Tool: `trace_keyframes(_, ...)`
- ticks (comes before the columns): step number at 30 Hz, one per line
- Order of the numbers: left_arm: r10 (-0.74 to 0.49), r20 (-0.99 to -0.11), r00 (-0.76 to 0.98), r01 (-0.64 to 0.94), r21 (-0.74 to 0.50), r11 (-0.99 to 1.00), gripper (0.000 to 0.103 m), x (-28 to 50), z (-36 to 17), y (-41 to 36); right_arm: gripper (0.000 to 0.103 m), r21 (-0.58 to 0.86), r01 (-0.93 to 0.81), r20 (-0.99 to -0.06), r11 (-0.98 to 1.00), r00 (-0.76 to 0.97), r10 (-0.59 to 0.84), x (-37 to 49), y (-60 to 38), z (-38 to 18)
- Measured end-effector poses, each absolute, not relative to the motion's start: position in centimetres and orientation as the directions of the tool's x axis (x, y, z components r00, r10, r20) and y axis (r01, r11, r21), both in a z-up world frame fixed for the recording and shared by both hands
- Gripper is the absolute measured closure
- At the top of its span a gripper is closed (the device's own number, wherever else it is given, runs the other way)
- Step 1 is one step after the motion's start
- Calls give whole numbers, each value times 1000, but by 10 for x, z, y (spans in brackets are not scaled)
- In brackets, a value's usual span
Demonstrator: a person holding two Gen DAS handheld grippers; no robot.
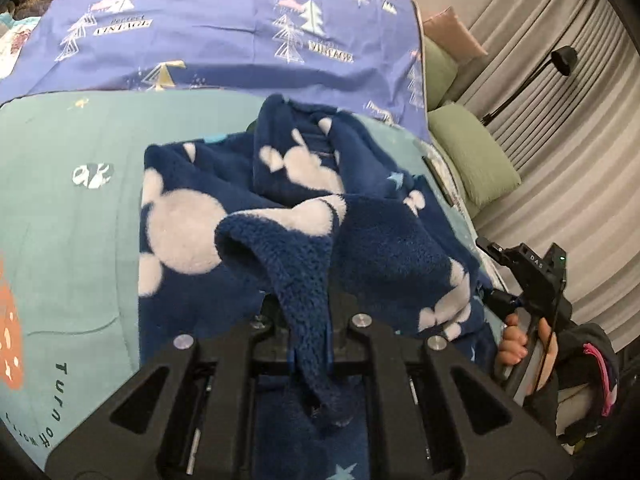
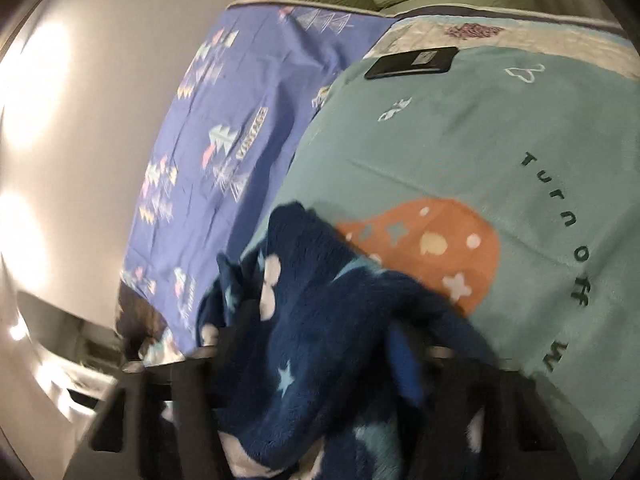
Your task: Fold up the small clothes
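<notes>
A navy fleece garment (image 1: 192, 220) with white mouse-head shapes and pale stars lies crumpled on a teal blanket (image 1: 60, 200). My left gripper (image 1: 312, 320) is shut on a raised fold of it, and the pinched fleece hangs down between the black jaws. At the garment's right edge a hand holds my right gripper (image 1: 486, 294), with the cloth drawn up to its front. In the blurred right wrist view, the garment (image 2: 320, 312) is bunched between and over my right gripper (image 2: 320, 360). The cloth hides the fingertips there, and the jaws look shut on it.
A purple sheet (image 1: 220, 20) printed with trees covers the bed beyond the blanket (image 2: 480, 140). Green pillows (image 1: 472, 152) and a black lamp (image 1: 560, 60) stand by grey curtains. A flat black device (image 2: 412, 62) lies on the blanket's far end. A pale wall borders the bed.
</notes>
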State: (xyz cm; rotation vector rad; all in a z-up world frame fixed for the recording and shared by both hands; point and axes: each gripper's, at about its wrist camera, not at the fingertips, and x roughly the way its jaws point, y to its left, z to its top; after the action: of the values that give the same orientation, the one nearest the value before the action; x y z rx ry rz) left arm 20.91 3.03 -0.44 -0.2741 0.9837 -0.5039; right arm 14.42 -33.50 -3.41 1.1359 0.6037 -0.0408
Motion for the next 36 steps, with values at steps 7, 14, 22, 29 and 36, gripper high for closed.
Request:
trace_keyframes(7,-605,-631,485,312,-521,794,92,214,32,44,89,823,372,-497,430,837,227,126,-348,-45)
trace_keyframes(14,-365,-849,382,215,-303,929,90,214,-40,42,70,644,404,-686,649,680,258,117,-338,-26)
trace_keyframes(22,-334,-808,486,243,-242,939,75,202,-15,48,24,307,76,-712,949,680,176,177,-304,58)
trace_keyframes(29,-300,-841,450,221,-220,950,56,220,-29,37,21,233,-1,-820,973,537,197,281,-284,18)
trace_keyframes(36,-331,-822,462,246,-240,939,97,233,-38,33,91,284,69,-801,956,566,197,300,-294,-10)
